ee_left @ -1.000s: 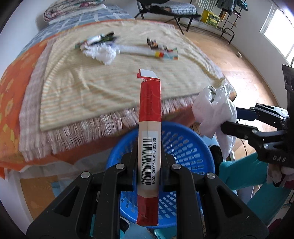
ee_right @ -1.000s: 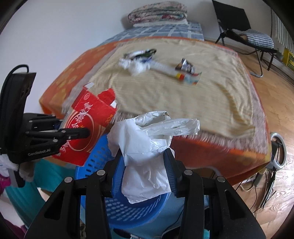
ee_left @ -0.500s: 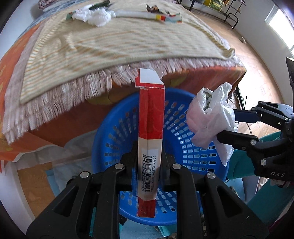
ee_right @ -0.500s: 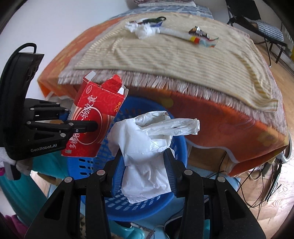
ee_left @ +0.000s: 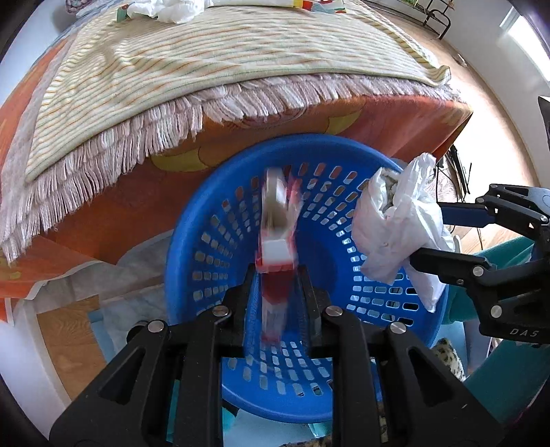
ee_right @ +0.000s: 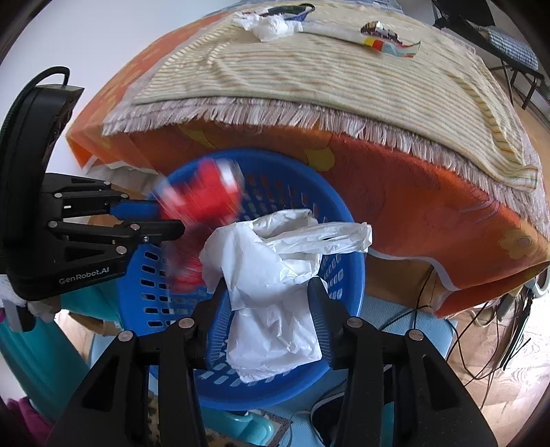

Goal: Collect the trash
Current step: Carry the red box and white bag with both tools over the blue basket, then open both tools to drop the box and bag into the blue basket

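A blue basket (ee_left: 429,326) sits on the floor against a bed (ee_right: 412,178) draped in an orange sheet and a striped, fringed blanket (ee_right: 326,68). The left gripper (ee_left: 278,275) is opening; a blurred red carton (ee_left: 278,220) is between its jaws, above the basket. The right gripper (ee_right: 271,292) clamps a white plastic bag (ee_right: 275,275). More litter (ee_right: 268,25) lies on the blanket.

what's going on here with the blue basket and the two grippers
A person is clearing trash into a blue plastic basket beside the bed. The left gripper is opening its jaws and the red carton, blurred with motion, is slipping out between them over the basket. The right gripper holds a crumpled white plastic bag above the basket, not yet let go. More trash, a white tissue wad and a colourful wrapper, lies on the striped blanket on the bed.
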Motion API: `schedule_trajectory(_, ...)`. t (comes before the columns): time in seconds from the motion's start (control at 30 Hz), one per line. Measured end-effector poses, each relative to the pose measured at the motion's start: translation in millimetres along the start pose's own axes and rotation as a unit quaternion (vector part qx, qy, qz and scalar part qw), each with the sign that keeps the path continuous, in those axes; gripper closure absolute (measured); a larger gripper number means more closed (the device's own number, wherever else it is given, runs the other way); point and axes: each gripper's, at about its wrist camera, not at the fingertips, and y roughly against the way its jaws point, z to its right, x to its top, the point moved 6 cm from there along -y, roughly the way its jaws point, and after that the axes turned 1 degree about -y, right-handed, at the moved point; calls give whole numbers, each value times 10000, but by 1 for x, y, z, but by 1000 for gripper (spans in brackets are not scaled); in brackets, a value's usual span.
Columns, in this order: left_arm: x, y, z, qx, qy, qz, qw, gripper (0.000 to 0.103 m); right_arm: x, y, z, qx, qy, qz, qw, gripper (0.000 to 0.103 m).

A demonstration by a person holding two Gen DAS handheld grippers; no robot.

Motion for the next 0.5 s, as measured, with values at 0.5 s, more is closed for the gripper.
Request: schedule_trajectory(0.5,1,4,-7,52,49,55,10000,71,-2,-4,4,-114,-77,-149,9998,50)
